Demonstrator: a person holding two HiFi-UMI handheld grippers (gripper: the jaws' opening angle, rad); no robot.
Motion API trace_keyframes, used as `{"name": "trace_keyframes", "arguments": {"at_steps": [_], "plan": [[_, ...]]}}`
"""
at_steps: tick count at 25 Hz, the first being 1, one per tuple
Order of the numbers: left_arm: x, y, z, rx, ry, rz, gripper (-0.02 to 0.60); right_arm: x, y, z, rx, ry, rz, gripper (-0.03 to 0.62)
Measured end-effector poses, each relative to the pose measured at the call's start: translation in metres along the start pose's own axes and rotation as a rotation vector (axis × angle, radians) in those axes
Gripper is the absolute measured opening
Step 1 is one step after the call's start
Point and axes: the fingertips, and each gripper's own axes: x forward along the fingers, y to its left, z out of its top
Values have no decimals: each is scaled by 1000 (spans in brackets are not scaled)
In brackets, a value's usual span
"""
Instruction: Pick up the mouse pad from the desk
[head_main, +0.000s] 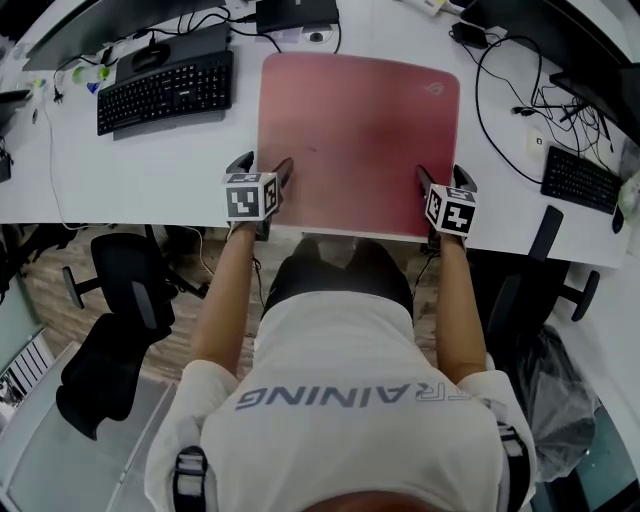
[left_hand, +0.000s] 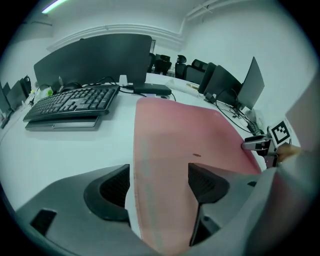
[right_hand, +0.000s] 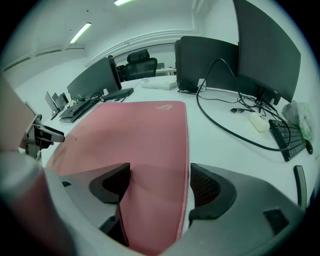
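Squarely in front of the person, the pink mouse pad lies flat on the white tabletop, with its near edge running along the tabletop's front edge. A small logo sits by its far right corner.

The left tool points steeply down at the pad's near left corner. Its jaws are spread wide and straddle the pad's left edge: the outer jaw is over bare tabletop and the inner one over the pink surface. Nothing is pinched between them. The right tool mirrors this at the near right corner. Its jaws are just as wide apart, one on each side of the pad's right edge, and they grip nothing. Whether any fingertip touches the pad or the tabletop cannot be told.

A black keyboard lies to the left of the pad, well apart from it, with a dark monitor behind it. To the right, a black cable loops across the tabletop, and a second keyboard lies farther out by the right edge. In the right gripper view a small white mouse rests near that keyboard, below two more dark screens. A black office chair stands on the floor at the person's left.
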Motion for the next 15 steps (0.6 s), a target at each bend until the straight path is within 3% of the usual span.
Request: {"name": "trace_keyframes", "arguments": {"at_steps": [8,10,15], "plan": [[10,4,-9,51,59,68,353,1,0,-1,24,0,-7,368],[10,1,-9,55,62,74,329,0,0,-1,27,24,-5,366],[9,-1,-9,41,58,88,312,0,3,-1,35,33,-12,320]]}}
